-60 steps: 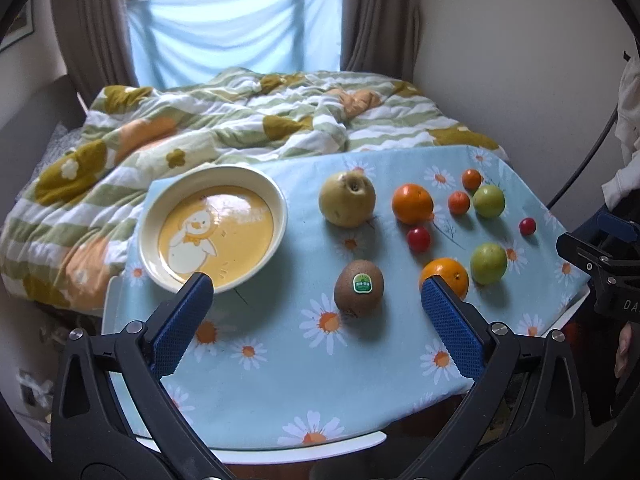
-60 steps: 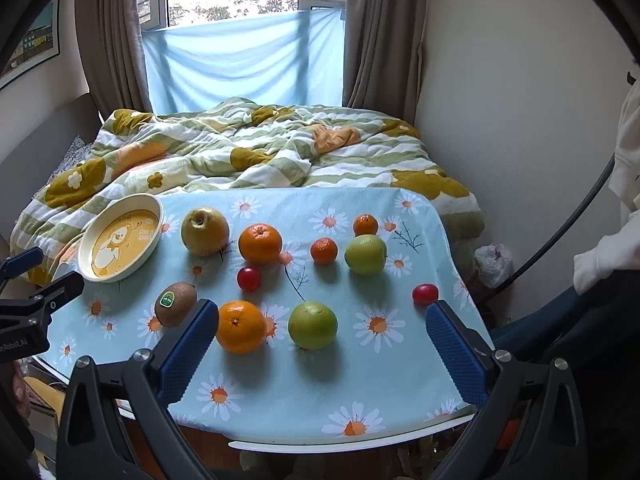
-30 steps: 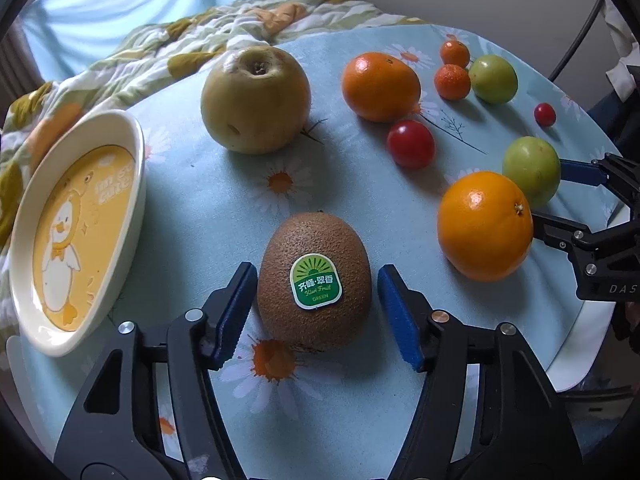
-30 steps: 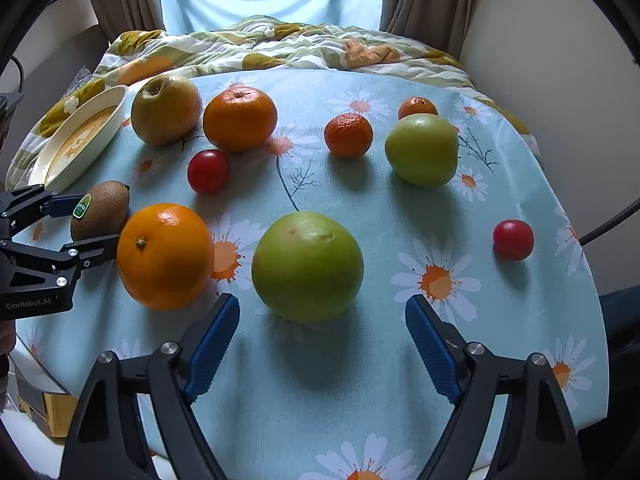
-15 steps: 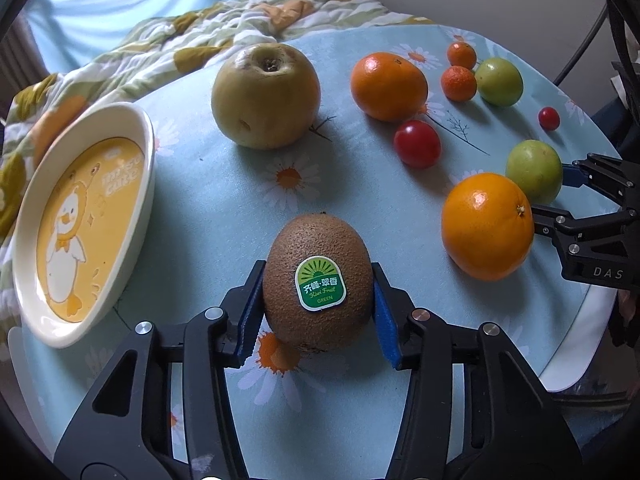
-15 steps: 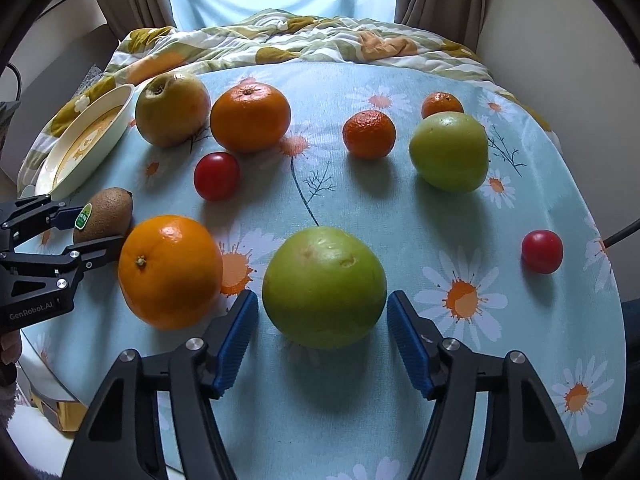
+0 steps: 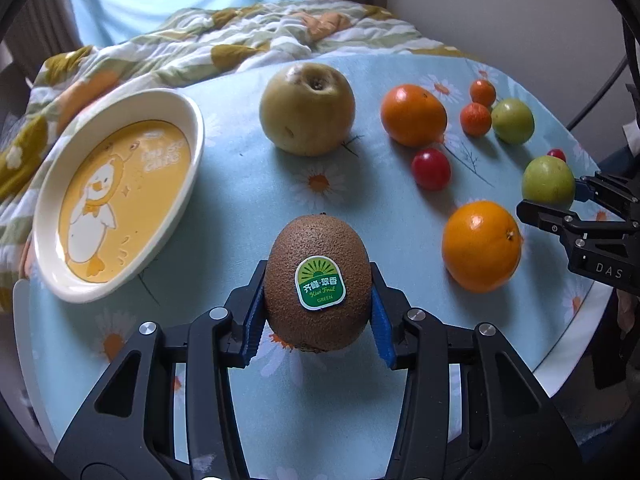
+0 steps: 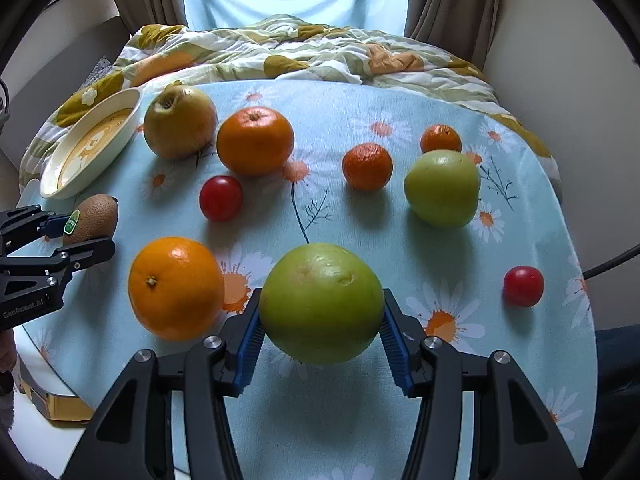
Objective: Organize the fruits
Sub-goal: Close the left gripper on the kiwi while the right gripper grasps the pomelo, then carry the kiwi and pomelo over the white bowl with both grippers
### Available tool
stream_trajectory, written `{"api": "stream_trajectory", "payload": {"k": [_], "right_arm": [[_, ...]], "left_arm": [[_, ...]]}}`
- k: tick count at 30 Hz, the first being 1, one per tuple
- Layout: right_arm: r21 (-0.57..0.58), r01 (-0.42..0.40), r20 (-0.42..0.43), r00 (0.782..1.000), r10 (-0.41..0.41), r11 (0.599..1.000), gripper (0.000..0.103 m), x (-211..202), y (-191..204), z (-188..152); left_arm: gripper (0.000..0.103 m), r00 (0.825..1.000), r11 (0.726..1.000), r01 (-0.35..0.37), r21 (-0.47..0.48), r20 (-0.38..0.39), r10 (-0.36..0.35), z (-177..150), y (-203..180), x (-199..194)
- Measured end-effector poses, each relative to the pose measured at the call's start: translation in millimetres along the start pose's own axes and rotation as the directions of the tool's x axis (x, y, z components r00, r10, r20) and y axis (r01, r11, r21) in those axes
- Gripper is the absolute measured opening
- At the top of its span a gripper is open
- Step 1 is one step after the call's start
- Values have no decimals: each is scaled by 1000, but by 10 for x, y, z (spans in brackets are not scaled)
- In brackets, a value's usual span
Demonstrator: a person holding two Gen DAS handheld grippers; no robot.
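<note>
A brown kiwi with a green sticker stands on the daisy-print tablecloth. My left gripper has it between its blue pads; the jaws are closing and both pads touch its sides. A large green fruit sits between the pads of my right gripper, whose jaws are closing too and touch it on both sides. Each gripper shows at the edge of the other's view. A cream plate with a yellow duck picture lies to the left of the kiwi, with nothing on it.
Spread over the cloth are a yellow-brown pear, a big orange, a mandarin, two small tangerines, a second green fruit and two cherry tomatoes. A rumpled quilt lies behind the table. The table's front edge is close.
Both grippers came down to the table and closed in. The left pads now touch the kiwi and the right pads touch the green fruit, where gaps showed a second ago.
</note>
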State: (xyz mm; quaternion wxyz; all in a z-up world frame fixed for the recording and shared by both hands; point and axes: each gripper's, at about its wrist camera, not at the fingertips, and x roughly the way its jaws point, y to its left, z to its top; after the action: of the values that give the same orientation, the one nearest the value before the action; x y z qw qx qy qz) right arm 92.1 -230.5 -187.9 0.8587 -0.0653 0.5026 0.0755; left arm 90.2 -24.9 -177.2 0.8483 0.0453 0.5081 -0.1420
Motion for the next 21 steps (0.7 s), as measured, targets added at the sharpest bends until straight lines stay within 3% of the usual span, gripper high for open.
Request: {"api": "stream_trajectory", "payload": {"k": [9,21], "right_arm": [[-62,-48,64,997,52,997,50,-323,249,388],[-53,-92,113,989,97,994,50,-321,942,1008]], "left_arm": [[51,995,993,-13,-114,101,25,217,320,-462],[51,989,991,-37,-127,141,55,529,1192,-583]]}}
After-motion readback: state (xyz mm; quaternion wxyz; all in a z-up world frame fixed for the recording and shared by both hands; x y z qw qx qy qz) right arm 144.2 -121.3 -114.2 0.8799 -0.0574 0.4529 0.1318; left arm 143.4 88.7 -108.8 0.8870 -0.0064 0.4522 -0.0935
